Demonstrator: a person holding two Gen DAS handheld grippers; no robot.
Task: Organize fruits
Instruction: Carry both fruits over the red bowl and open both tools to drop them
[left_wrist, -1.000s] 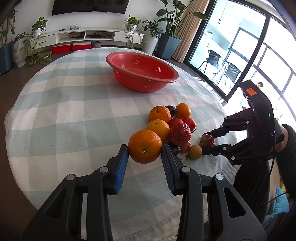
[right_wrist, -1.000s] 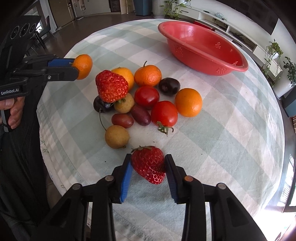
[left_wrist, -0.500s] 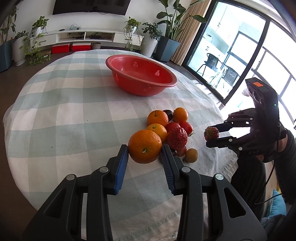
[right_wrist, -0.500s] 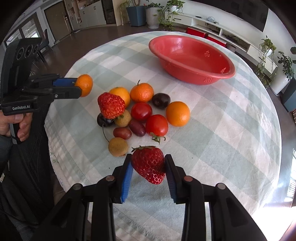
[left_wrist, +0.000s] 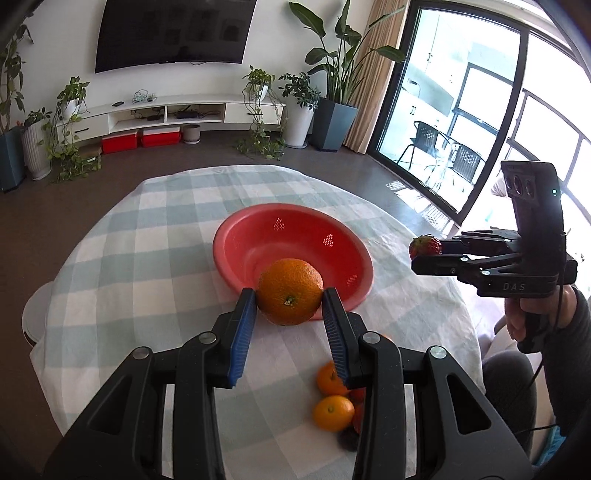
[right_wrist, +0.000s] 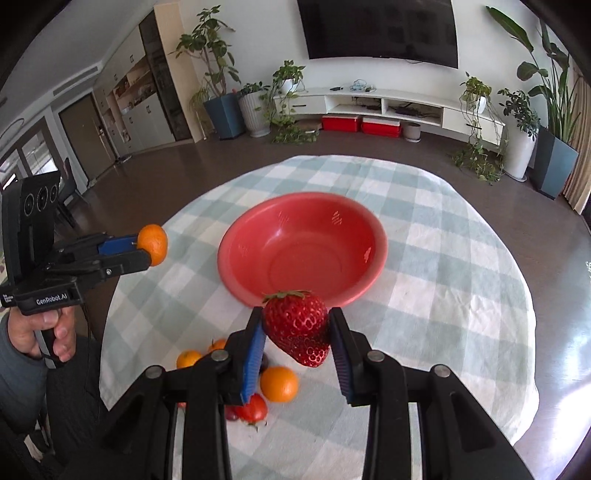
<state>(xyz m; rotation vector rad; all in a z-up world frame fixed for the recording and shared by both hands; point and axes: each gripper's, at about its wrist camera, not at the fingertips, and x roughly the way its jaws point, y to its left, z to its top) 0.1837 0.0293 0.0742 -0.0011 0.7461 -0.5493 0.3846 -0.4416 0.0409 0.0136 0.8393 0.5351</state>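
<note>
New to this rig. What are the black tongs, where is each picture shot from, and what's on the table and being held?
There is no robot arm here. A person holds a handheld set of tongs in each hand, and a fisheye camera on each looks forward along its two fingers.

The left wrist picture shows the left tongs shut on an orange. The right wrist picture shows the right tongs shut on a strawberry. Each picture also catches the other tongs off to one side.

The round table has a checked cloth. On it sits a red bowl with nothing visible inside. Nearer the person lies a small pile of loose fruit, oranges and red ones. Both held fruits are lifted and point toward the bowl.
</note>
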